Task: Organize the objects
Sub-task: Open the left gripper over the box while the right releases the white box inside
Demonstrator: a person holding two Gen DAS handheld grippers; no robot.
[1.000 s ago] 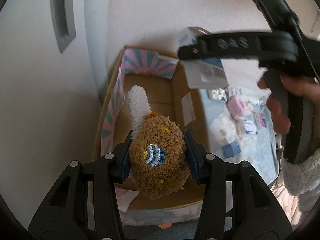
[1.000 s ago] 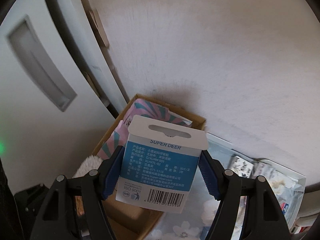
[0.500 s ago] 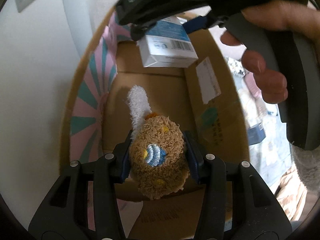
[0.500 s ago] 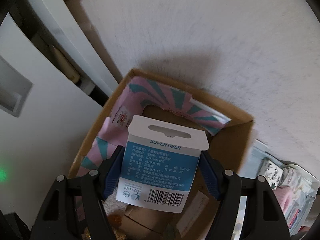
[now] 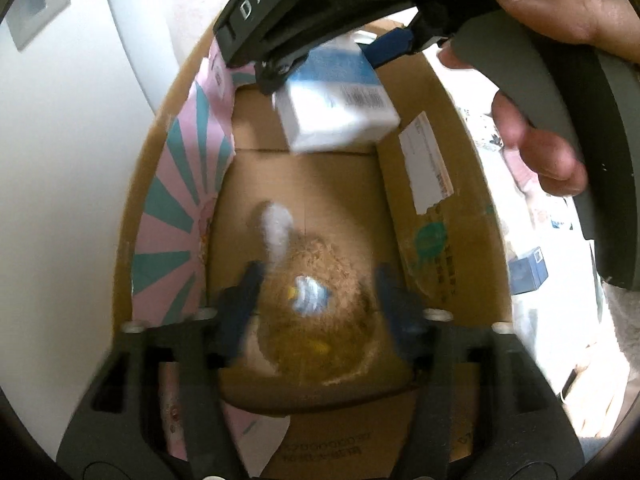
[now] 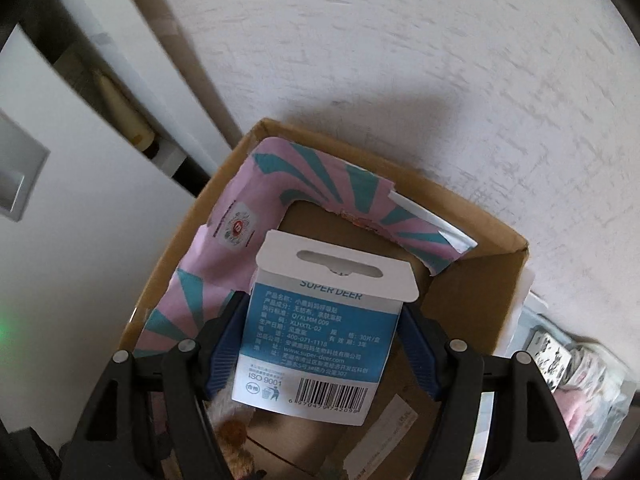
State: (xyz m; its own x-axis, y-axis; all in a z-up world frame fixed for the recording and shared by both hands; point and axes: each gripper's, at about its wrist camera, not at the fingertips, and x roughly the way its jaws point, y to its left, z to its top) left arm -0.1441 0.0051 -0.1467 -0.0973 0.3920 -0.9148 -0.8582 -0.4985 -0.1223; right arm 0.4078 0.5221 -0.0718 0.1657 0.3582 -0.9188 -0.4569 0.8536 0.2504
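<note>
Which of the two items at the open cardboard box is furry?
The brown plush toy with a white tuft; the other is a smooth blue-and-white cardboard packet with a barcode.

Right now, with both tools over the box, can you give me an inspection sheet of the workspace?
Surface: cardboard box, brown floor, pink-and-teal liner.
Job's things: brown plush toy and blue-and-white Super Deer carton inside the box.
Clutter: small packets on floral cloth beside the box.
Grippers: left hand-held gripper just opened, pads clear of the toy; right hand-held gripper opening, carton between its pads.
Cables: nothing seen.
Surroundings: white textured wall, white cabinet door.
</note>
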